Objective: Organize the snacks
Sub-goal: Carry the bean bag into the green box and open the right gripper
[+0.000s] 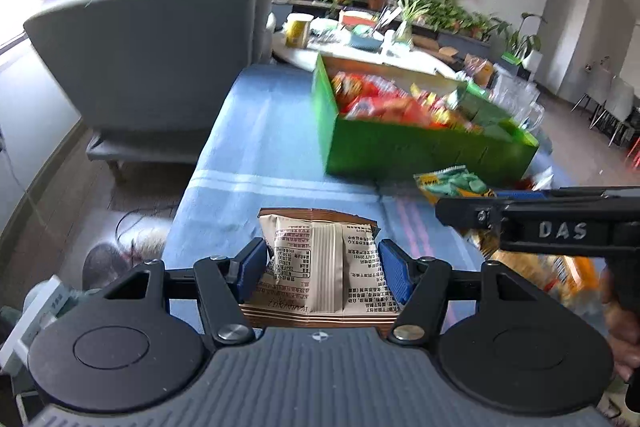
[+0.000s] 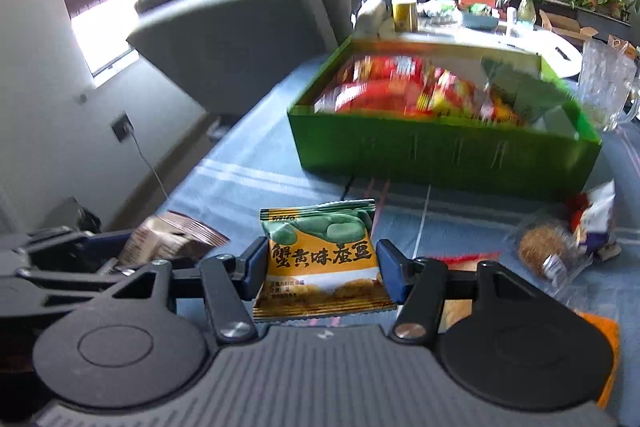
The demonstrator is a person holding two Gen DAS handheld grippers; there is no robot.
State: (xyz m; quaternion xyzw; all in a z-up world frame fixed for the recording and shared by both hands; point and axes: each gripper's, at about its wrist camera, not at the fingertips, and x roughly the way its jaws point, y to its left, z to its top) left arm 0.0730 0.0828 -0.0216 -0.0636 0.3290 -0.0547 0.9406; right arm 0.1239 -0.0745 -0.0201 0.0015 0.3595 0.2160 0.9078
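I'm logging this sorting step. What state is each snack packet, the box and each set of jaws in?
Left gripper: jaws shut on the beige packet.
Beige packet: held, back side up, sealed.
Right gripper: jaws shut on the green-and-orange packet.
Green-and-orange packet: held, front up, sealed.
Green box: open, part full of snacks.
Round snack in clear wrap: loose on the blue cloth.

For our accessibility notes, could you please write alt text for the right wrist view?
The right gripper holds a green-and-orange snack packet between its jaws above a blue tablecloth. Beyond stands a green box full of red snacks.
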